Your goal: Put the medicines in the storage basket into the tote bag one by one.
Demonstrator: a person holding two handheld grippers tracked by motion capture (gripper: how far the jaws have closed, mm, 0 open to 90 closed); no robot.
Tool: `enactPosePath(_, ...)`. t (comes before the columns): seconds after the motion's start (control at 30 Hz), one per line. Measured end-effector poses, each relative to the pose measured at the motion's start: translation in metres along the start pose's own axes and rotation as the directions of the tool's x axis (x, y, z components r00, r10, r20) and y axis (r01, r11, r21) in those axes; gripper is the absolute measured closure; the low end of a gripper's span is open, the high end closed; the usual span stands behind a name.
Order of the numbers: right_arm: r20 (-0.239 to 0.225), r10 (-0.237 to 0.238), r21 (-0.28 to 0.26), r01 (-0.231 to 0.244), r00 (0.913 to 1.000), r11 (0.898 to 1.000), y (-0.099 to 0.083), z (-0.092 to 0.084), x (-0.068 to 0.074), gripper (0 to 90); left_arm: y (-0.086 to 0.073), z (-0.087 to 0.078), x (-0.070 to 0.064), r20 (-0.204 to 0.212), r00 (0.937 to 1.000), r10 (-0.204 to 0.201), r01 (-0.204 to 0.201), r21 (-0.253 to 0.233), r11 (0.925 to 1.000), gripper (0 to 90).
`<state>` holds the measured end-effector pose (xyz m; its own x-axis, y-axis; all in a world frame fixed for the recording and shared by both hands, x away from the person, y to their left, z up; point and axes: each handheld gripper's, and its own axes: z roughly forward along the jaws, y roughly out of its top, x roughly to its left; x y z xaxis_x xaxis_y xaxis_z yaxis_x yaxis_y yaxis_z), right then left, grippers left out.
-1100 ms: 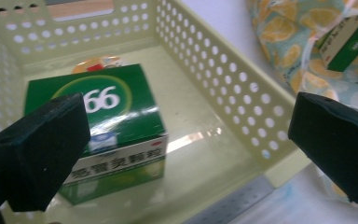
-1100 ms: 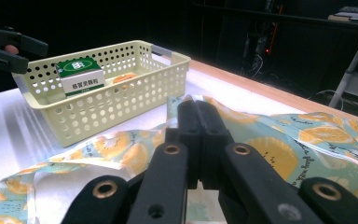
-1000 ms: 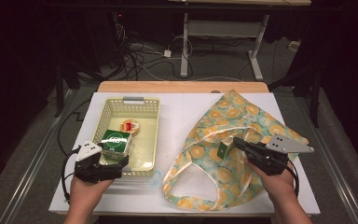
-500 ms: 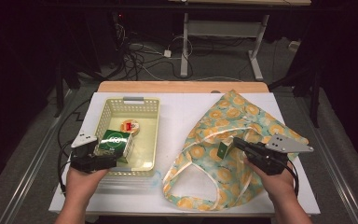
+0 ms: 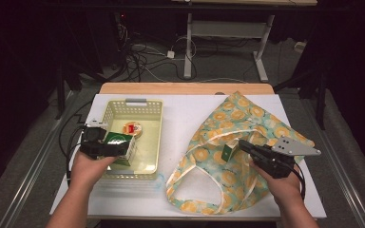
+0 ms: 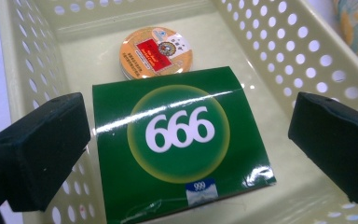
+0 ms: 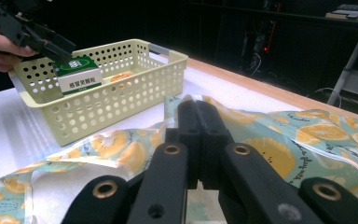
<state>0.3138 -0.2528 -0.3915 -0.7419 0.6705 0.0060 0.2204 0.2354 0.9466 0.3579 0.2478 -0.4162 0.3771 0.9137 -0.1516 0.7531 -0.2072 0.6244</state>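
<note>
Hovering: left gripper [image 6: 186,140] hangs over the yellow basket [image 5: 147,161], jaws spread wide.
Green box: the "666" box [image 6: 179,140] lies between the spread jaws, touched by neither pad, on the basket floor.
Round tin: an orange tin [image 6: 155,51] sits just beyond the box, ahead of the jaws.
Right gripper: right gripper [image 5: 243,147] has its jaws pressed together, pinching the rim of the lemon-print cloth bag [image 5: 247,118].
Bag: spread on the white table [image 5: 180,109], beside the basket.
</note>
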Motion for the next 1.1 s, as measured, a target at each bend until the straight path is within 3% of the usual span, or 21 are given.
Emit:
enactPosePath(0.17, 0.001, -0.001, 0.000, 0.001, 1.0000, 1.000, 0.000, -0.001, 0.001, 90.0, 0.006, 0.008, 0.004, 0.003, 0.9993, -0.037, 0.037, 0.082, 0.9960, 0.0)
enactPosePath(0.57, 0.002, 0.000, -0.007, 0.000, 1.0000, 1.000, 0.001, -0.001, 0.000, 90.0, 0.011, 0.021, 0.000, -0.034, 0.9992, -0.020, 0.027, 0.210, 0.9773, 0.0)
enactPosePath(0.8, 0.003, -0.004, -0.003, 0.004, 1.0000, 1.000, 0.001, -0.001, 0.000, 90.0, 0.013, 0.025, 0.002, -0.021, 0.9994, -0.029, 0.034, 0.257, 0.9659, 0.0)
enactPosePath(0.93, 0.001, -0.004, -0.002, 0.004, 1.0000, 1.000, 0.000, -0.001, 0.001, 90.0, 0.014, 0.030, 0.003, -0.013, 0.9996, -0.024, 0.027, 0.304, 0.9523, 0.0)
enactPosePath(1.1, 0.001, -0.005, -0.005, 0.005, 1.0000, 1.000, 0.001, -0.001, 0.001, 90.0, 0.016, 0.036, -0.001, -0.024, 0.9996, 0.012, -0.003, 0.364, 0.9313, 0.0)
